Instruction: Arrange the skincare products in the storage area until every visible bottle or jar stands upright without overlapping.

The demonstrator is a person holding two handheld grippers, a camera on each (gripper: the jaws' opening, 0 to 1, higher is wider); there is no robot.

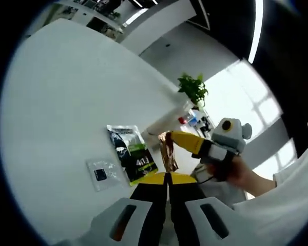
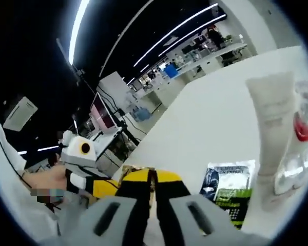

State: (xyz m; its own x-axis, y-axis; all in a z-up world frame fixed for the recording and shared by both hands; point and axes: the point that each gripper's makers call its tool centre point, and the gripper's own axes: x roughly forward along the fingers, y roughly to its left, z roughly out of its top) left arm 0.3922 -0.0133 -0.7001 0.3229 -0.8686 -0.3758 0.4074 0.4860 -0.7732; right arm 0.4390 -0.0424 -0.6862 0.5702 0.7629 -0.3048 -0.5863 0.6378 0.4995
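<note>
A copper-brown sachet (image 1: 169, 154) stands between both grippers above the white table (image 1: 66, 102). My left gripper (image 1: 167, 177) is shut on its lower end. The right gripper (image 1: 171, 137) reaches in from the right and pinches its upper end. In the right gripper view, my right gripper (image 2: 154, 174) is shut with the sachet's edge (image 2: 136, 168) just past its yellow tips, and the left gripper (image 2: 117, 182) comes in from the left. A white tube (image 2: 272, 113) and a clear bottle with a red band (image 2: 301, 138) stand upright at the right.
A black-and-green sachet (image 1: 131, 154) (image 2: 228, 195) lies flat on the table beside a small clear packet (image 1: 103, 173). A person's hand (image 1: 241, 171) holds the right gripper. A potted plant (image 1: 193, 89) and office desks lie beyond the table's far edge.
</note>
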